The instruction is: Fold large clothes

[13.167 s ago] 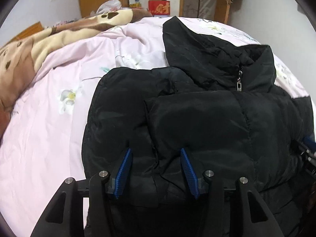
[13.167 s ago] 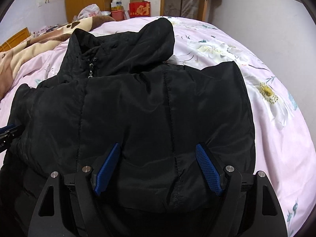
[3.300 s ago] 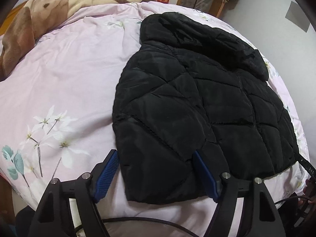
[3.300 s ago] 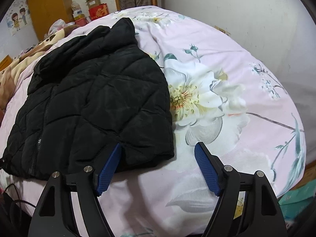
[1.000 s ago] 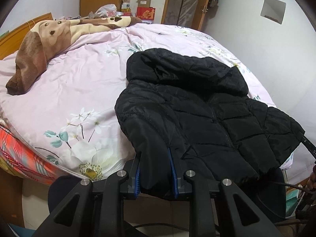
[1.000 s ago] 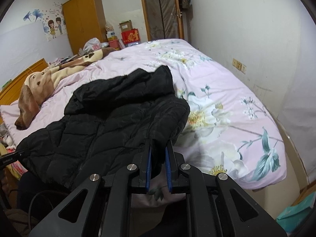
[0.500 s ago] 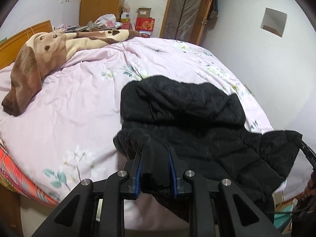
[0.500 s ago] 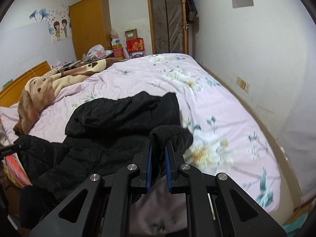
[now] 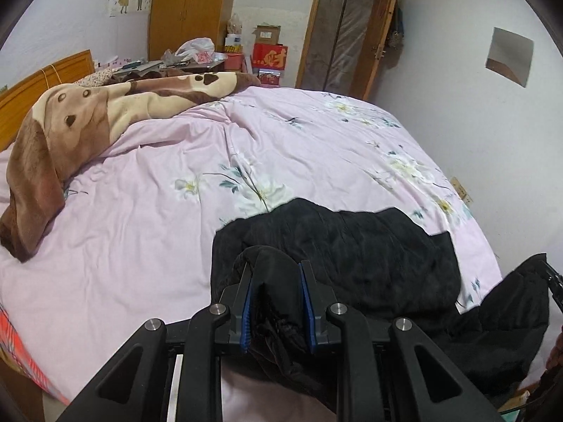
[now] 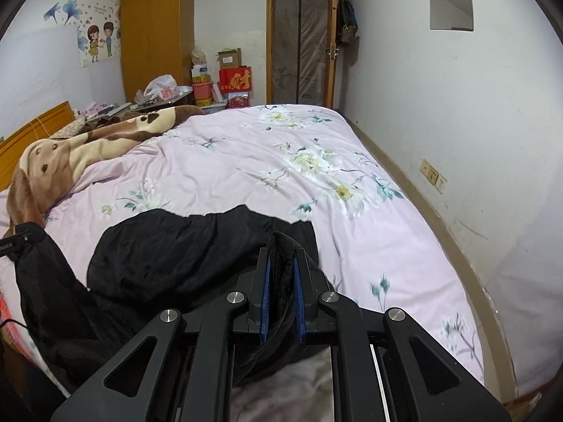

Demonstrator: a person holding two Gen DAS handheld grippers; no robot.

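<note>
A black puffer jacket (image 9: 369, 256) hangs between both grippers over the near edge of the pink floral bed (image 9: 176, 211). Its far part still rests on the bedcover. My left gripper (image 9: 275, 274) is shut on a thick fold at one bottom corner of the jacket. In the right wrist view the jacket (image 10: 183, 249) sags to the left, and my right gripper (image 10: 280, 256) is shut on the other bottom corner. The other gripper's tip shows at the edge of each view, at the left (image 10: 14, 242) and at the right (image 9: 552, 281).
A brown and cream dog-print blanket (image 9: 88, 119) lies along the bed's left side by a wooden headboard (image 9: 45, 77). A white wall (image 10: 457, 140) runs close along the right side. A wardrobe (image 10: 155, 38), boxes and a door (image 10: 299, 45) stand at the far end.
Both grippers have risen and drawn back from the bed, pulling the jacket toward the near edge. Less of it lies on the cover, and its hood end has slid nearer.
</note>
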